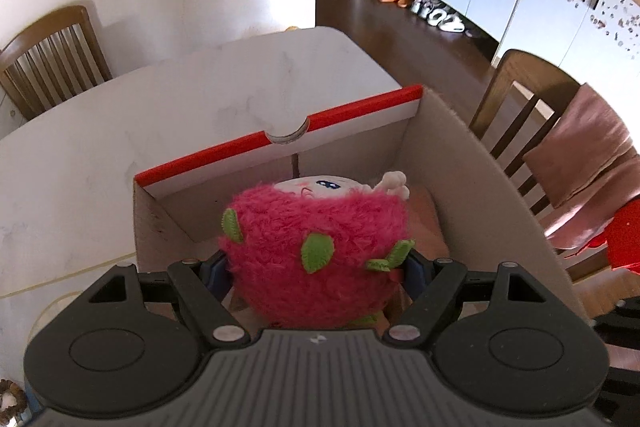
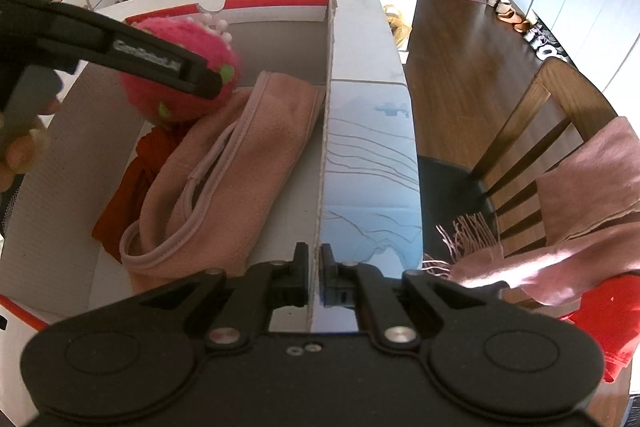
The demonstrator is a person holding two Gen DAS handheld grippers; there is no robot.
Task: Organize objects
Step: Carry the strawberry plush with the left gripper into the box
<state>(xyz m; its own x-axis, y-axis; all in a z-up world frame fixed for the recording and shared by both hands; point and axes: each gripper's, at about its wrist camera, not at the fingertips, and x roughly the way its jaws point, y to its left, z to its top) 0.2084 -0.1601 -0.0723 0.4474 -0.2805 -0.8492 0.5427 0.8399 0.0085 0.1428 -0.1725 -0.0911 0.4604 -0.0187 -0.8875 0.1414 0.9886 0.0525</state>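
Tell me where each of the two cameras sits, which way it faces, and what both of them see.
Left wrist: on the left tongs, looking down into the cardboard box; its own tongs grip the pink plush toy.
Right wrist: on the right tongs, looking down along the box wall they pinch; inside lie a pink cloth and a red cloth. The left tongs and a hand show at left.
Shared: box, plush toy, white table, the chair with a pink scarf.

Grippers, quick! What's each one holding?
Left gripper: closed on the pink plush toy.
Right gripper: shut on the cardboard box's wall.
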